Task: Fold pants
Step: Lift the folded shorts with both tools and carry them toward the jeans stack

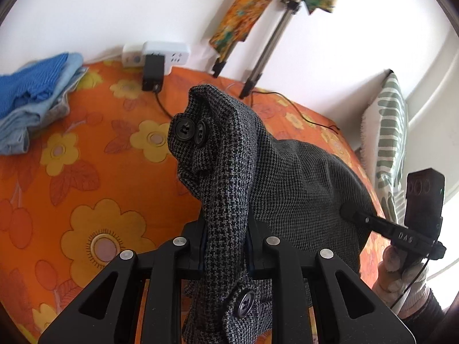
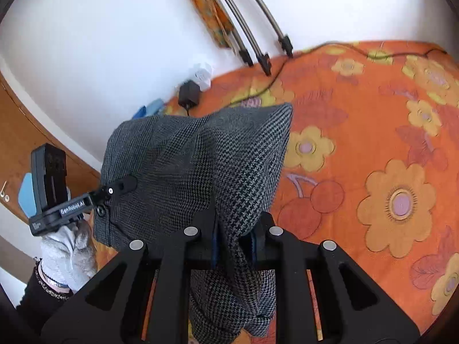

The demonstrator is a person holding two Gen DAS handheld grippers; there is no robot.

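Note:
The pants [image 1: 292, 183] are grey houndstooth with black buttons, held up above an orange flowered bedsheet [image 1: 94, 172]. My left gripper [image 1: 226, 246] is shut on the buttoned waistband edge, which sticks up between the jaws. My right gripper [image 2: 233, 243] is shut on another corner of the pants [image 2: 200, 160], which rises in a peak before it. Each gripper shows in the other's view, gripping the fabric: the right one [image 1: 348, 212] at the right edge, the left one [image 2: 129, 183] at the left. The cloth stretches between them.
A pile of blue folded clothes [image 1: 34, 97] lies at the sheet's far left. A white power strip with a black adapter [image 1: 155, 57] and a cable [image 1: 287, 100] sit by the wall. Tripod legs [image 1: 258, 66] stand at the back. A striped pillow [image 1: 387, 132] leans at the right.

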